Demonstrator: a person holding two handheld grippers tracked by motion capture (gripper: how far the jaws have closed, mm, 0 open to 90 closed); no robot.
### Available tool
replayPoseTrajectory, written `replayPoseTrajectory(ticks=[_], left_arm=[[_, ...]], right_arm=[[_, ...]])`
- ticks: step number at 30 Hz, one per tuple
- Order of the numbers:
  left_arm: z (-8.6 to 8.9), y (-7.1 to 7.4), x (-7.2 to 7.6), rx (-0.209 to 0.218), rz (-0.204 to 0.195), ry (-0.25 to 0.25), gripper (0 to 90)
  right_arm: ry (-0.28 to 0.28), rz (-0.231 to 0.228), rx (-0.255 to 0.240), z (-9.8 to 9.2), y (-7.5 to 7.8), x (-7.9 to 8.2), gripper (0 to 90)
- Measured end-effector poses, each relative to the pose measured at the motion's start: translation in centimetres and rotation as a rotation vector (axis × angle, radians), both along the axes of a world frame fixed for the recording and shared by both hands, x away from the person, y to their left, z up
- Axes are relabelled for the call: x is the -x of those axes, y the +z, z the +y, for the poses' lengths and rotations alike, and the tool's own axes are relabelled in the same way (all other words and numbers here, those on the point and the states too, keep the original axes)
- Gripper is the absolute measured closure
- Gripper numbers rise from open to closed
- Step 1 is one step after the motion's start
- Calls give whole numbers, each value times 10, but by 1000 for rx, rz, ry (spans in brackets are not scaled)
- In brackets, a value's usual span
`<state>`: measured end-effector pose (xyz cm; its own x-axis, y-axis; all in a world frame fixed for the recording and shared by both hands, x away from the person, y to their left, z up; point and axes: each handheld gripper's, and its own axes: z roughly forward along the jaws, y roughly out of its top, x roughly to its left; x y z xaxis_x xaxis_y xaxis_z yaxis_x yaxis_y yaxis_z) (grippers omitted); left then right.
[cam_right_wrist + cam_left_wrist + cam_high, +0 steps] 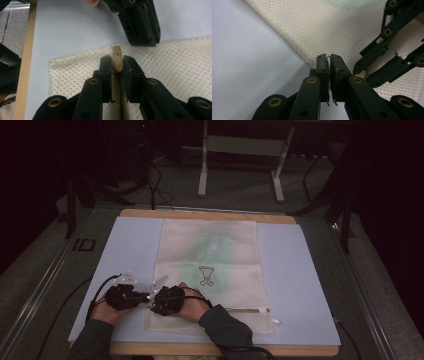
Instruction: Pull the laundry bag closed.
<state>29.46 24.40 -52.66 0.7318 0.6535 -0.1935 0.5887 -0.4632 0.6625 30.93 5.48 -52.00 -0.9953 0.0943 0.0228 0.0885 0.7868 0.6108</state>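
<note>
A cream mesh bag (205, 265) lies flat on the pale blue mat (300, 285); a zipper runs along its near edge. Both grippers meet at its near left corner. My right gripper (117, 58) points along the zipper, and its pads sit against both sides of the beige zipper pull (116, 53), which reaches almost to the bag's corner. My left gripper (329, 60) comes in from the left (148, 296), its jaws almost together on the mesh at the bag's side edge (143, 43). From the left gripper view, the zipper pull (362, 74) shows between the right gripper's jaws.
The mat rests on a wooden table, whose edge (25, 62) runs close to the bag's corner. A small goblet drawing (205, 275) and a green smudge mark the bag. A white strip (247, 310) lies along the zipper line. A white metal stand (240, 145) and cables sit on the floor beyond.
</note>
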Motion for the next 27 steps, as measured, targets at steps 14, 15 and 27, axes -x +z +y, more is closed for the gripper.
replayPoseTrajectory(ticks=[14, 15, 27], left_arm=[[-5, -2, 0, -24, 22, -24, 891], [-5, -2, 0, -24, 22, -24, 895], [-8, -1, 0, -48, 35, -28, 900]], right_arm=[[-30, 49, 45, 7, 0, -5, 806], [-30, 49, 45, 7, 0, -5, 806], [23, -59, 119, 13, 5, 4, 822]])
